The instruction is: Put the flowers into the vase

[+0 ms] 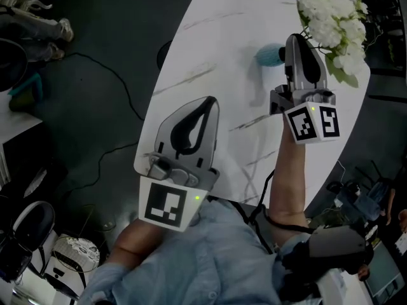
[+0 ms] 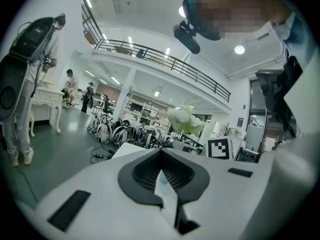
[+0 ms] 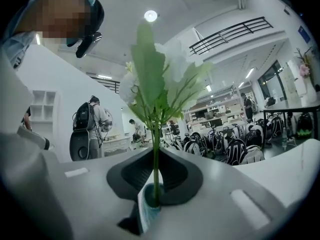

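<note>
Spreading beneath everything is a dark floor with a thin cable trailing over it, and the long white bench with grey veins runs across the head view. The person's two forearms reach over its near edge. The left gripper hangs over the near left part of the bench, well apart from the task's things. Its fingers lie pressed together with nothing between them. The right gripper is held further out, toward the far right of the bench, its marker cube facing the camera. The flowers, a bunch of white blooms with green leaves, rise just past its tips. In the right gripper view its fingers pinch the green stem in the narrow slit between them, and the stem stands upright. Its lower end sits in the mouth of the small teal vase, which stands on the bench just beside the right gripper
</note>
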`<state>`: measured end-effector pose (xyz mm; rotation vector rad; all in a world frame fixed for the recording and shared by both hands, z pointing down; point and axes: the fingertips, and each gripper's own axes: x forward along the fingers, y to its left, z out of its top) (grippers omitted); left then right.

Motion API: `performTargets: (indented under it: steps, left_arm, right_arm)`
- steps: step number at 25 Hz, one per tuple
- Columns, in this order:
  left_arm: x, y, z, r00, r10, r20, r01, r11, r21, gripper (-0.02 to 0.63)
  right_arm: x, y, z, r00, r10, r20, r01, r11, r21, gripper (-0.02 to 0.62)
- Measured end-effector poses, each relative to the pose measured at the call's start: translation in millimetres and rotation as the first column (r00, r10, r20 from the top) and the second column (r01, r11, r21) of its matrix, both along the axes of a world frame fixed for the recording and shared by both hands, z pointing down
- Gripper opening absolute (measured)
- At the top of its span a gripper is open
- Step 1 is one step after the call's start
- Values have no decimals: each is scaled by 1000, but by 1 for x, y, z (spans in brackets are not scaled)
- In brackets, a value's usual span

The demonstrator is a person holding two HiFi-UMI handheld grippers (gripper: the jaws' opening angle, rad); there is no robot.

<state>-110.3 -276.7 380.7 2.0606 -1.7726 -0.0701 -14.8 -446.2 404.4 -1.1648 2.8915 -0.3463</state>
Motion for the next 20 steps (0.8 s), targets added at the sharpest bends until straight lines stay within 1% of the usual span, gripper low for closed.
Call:
performTargets:
  steps: [3, 6, 7, 10, 15, 20]
  left_arm:
    - [5, 5, -5, 1000, 4, 11, -4, 1000, 6, 5]
    - [11, 12, -10, 1000, 9, 25, -9, 1000, 17, 5]
    - [13, 14, -11, 999, 12, 29, -12, 1000, 19, 5]
    - [19, 20, -13, 999, 22, 38, -23, 1000, 22, 5]
    - [32, 25, -15, 997, 47, 53, -49, 998, 29, 5]
    - [56, 26, -20, 994, 77, 80, -81, 996, 43, 5]
  right_arm:
    - [1, 6, 4, 1000, -17, -19, 17, 1000, -20, 61]
    - [0, 15, 7, 998, -47, -39, 45, 998, -46, 83]
    - [1, 18, 9, 998, -50, -44, 47, 997, -56, 104]
    - [4, 27, 11, 998, -51, -47, 47, 996, -81, 139]
    - [17, 36, 9, 999, -32, -42, 28, 995, -96, 163]
    - [47, 49, 2, 999, 3, -39, -7, 994, -107, 164]
